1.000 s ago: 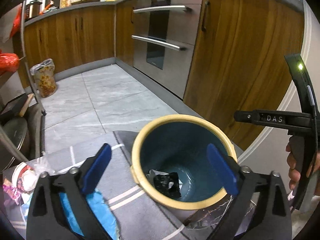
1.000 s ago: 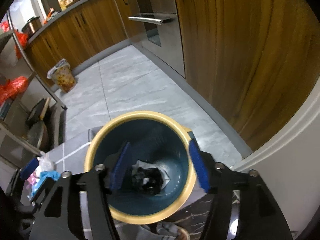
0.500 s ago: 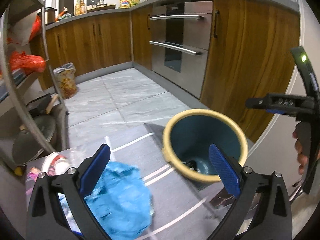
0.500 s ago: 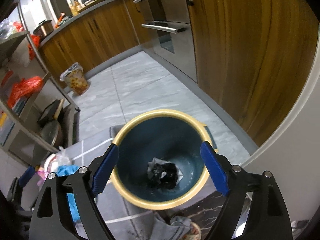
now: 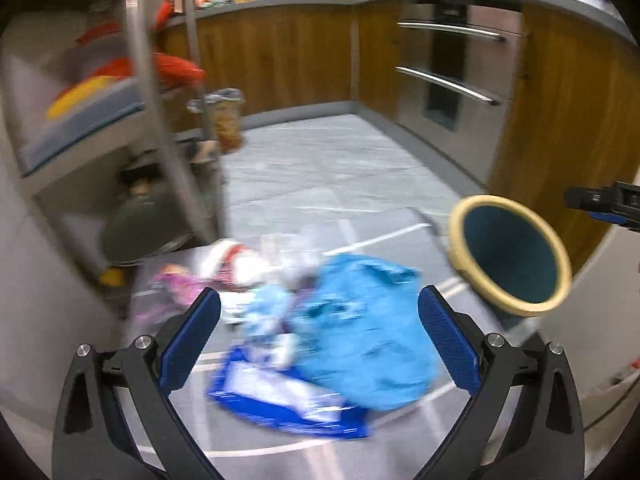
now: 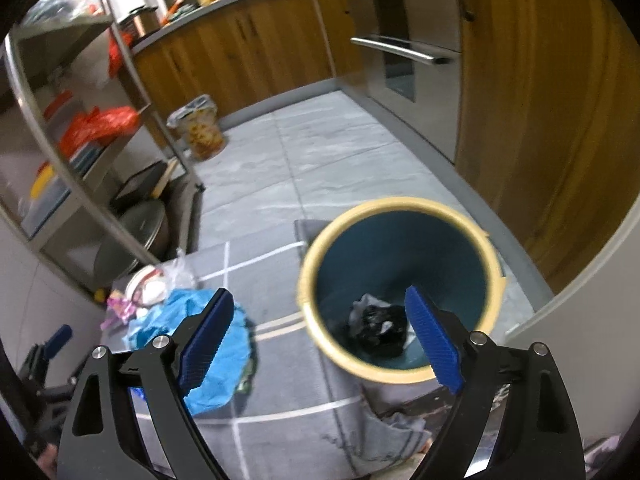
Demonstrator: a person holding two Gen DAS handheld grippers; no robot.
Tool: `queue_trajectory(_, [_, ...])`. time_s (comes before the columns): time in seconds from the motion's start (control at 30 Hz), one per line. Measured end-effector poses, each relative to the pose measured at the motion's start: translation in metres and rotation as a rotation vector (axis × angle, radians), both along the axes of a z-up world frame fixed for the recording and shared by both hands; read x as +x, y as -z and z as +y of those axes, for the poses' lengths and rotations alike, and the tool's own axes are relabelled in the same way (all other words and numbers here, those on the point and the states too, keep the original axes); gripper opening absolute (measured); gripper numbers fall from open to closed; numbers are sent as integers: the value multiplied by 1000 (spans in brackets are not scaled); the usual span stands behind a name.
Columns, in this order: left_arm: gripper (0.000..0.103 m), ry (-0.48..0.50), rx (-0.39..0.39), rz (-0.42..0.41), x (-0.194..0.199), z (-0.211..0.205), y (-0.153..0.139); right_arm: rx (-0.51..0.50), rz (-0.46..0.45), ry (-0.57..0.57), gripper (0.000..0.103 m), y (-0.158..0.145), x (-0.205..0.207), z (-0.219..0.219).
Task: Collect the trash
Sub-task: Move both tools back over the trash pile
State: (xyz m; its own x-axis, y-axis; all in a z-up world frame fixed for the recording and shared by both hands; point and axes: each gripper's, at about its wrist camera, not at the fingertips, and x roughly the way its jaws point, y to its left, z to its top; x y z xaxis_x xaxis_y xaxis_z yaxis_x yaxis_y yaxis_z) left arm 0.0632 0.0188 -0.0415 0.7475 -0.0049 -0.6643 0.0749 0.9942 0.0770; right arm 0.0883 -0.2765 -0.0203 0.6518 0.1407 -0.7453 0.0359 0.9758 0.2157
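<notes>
Blur smears the trash pile [image 5: 320, 320] below the wide-open, empty left gripper [image 5: 320, 340]. The right gripper [image 6: 320, 336], jaws just widened and holding nothing, hangs beside the bin [image 6: 400, 208]; dark trash [image 6: 376, 328] lies inside.

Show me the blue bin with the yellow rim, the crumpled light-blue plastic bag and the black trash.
Blue bin with yellow rim [image 6: 320, 332]: right wrist view, rim.
Crumpled light-blue plastic bag [image 5: 360, 332]: left wrist view, middle.
Black trash [image 6: 380, 328]: right wrist view, middle.

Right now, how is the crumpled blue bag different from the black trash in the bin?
The crumpled blue bag lies out on the grey checked mat, while the black trash sits at the bottom of the bin. The blue bag is bright and spreads wide; the black trash is dark and bunched small. Both are crumpled, and neither tool holds them.
</notes>
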Motion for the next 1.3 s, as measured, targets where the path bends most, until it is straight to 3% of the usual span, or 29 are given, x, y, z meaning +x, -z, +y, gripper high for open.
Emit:
queue_trajectory(0.1, [97,-59,19,-46,-7,26,-8,16,13,-21,88,1,3,23])
queue_trajectory(0.23, [97,-81,-57,-78,-14,55,-15,8,19,-62,88,6,6,57])
queue_trajectory(0.37, [97,-87,-53,-77,-17,74,-11,-12,44,-131,88,23,14,91])
queue_trajectory(0.53, [97,-87,-45,-29,-16,92,6,22,59,-128,88,40,27,107])
queue_trajectory(0.73, [97,-83,-74,53,-5,108,34,-26,96,-119,87,58,45,120])
queue_trajectory(0.93, [96,-68,-54,168,9,113,78,-84,129,-159,80,76,58,136])
queue_trajectory(1.17, [93,-74,-77,245,17,115,104,-176,136,-260,68,92,65,161])
queue_trajectory(1.3, [85,-75,-92,300,22,114,119,-205,126,-290,62,98,68,170])
